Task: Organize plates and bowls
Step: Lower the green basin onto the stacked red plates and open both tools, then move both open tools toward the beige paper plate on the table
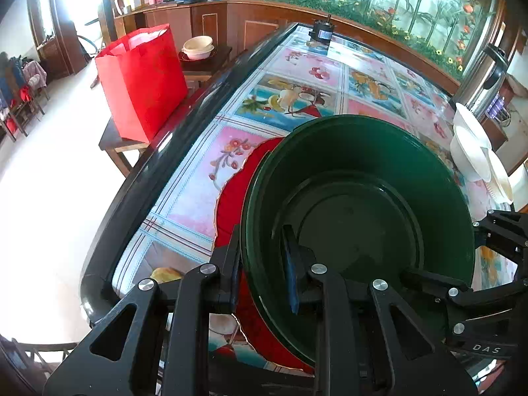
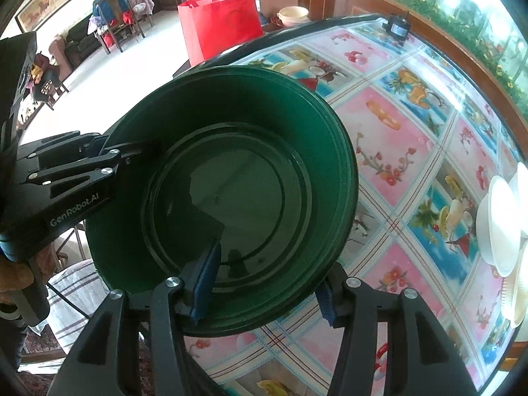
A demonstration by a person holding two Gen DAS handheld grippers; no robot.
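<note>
Fruit-patterned counter lies under my green bowl, left tool and right tool both pinching its rim. I'd lower it level onto the red plate at nine o'clock.

Matte black left gripper and right gripper, silver screws, blue finger pads, white "GenRobot.AI" lettering

Red bag beside table; steel flask at far corner
</note>
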